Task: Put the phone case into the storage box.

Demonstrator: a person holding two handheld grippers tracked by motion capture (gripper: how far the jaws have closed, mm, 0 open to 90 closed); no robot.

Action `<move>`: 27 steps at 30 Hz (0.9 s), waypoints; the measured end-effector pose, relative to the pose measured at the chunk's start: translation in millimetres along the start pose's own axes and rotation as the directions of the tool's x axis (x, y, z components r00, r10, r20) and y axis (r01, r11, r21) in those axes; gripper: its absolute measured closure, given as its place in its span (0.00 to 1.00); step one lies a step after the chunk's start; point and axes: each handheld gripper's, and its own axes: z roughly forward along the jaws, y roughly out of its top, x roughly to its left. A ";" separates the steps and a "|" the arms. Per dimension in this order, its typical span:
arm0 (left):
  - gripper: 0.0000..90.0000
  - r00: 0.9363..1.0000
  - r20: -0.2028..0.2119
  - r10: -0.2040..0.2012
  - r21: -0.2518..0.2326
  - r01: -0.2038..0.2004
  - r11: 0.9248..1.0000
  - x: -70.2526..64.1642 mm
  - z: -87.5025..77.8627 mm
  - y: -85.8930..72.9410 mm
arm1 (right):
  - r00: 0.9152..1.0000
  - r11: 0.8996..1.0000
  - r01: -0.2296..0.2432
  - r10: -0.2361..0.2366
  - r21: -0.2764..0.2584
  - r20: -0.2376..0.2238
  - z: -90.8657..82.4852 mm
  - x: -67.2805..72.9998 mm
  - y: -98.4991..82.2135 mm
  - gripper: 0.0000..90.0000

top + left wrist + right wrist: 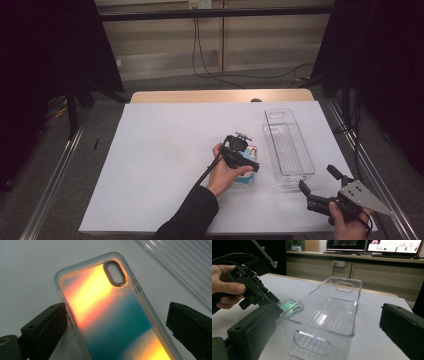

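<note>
The phone case point(112, 315) lies closest to the lens in the left gripper view, flat on the white table sheet point(27, 272), between the two blunt black jaws of the left gripper point(117, 322). The jaws stand spread to either side of it; the left one sits just beside the case's long edge, the right one well clear, so nothing is clamped. The case is a rounded rectangle with a frosted, translucent rim and a glossy back that shades from orange and yellow into teal, with an oval camera opening ringed in dull metal near the far corner.

In the high view the left gripper point(243, 159) is angled down over the case point(248, 176), which shows as a pale blue edge beneath the hand point(225, 172).

Just beyond the case, to the right of that gripper, stands the clear plastic bin point(288, 147): a long rectangular tub with ribbed floor, smooth glassy walls and oval handle cut-outs in its short ends point(322, 315).

Nearer the person, the right gripper point(320, 180) hovers by the bin's near end, its matt black jaws wide apart and holding nothing.
</note>
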 end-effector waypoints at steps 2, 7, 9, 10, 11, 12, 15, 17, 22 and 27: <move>0.02 1.000 -0.017 0.019 0.007 -0.019 1.000 -1.4 2.2 -0.3 | 1.000 1.000 -0.002 0.002 -0.001 0.000 -0.1 0.3 0.2 0.00; 0.00 0.990 -0.106 0.098 0.020 -0.096 0.995 -13.0 8.2 -3.3 | 1.000 1.000 0.000 0.000 -0.001 0.001 -0.1 0.0 0.0 0.00; 0.00 0.988 -0.112 0.102 0.022 -0.100 0.995 -13.9 8.6 -3.5 | 1.000 1.000 0.000 0.000 -0.001 0.001 -0.2 -0.1 0.0 0.00; 0.00 0.989 -0.104 0.106 0.025 -0.104 0.994 -12.9 8.1 -3.5 | 1.000 1.000 0.001 -0.001 -0.002 0.001 -0.3 -0.1 0.1 0.00; 0.00 0.989 -0.098 0.114 0.029 -0.111 0.993 -12.3 7.7 -3.4 | 1.000 1.000 0.000 0.000 -0.001 0.000 -0.4 -0.2 0.0 0.00; 0.00 0.989 -0.090 0.120 0.031 -0.117 0.993 -11.7 7.5 -3.4 | 1.000 1.000 0.000 0.000 -0.002 0.001 -0.5 -0.2 -0.1 0.00; 0.02 0.987 -0.075 0.145 0.043 -0.142 0.989 -9.1 6.0 -3.2 | 1.000 1.000 0.000 0.000 -0.003 0.003 -0.6 -0.3 -0.1 0.00; 0.01 0.986 -0.081 0.146 0.038 -0.143 0.989 -9.7 6.6 -3.7 | 1.000 1.000 0.000 0.000 -0.001 0.001 -0.6 0.0 -0.1 0.00; 0.00 0.985 -0.088 0.149 0.019 -0.148 0.989 -9.6 7.2 -6.1 | 1.000 1.000 0.000 0.000 0.000 0.000 -0.3 0.9 0.1 0.00; 0.01 0.986 -0.082 0.144 0.018 -0.143 0.990 -8.0 5.9 -5.9 | 1.000 1.000 0.000 0.000 0.000 0.002 -0.4 0.1 -0.2 0.00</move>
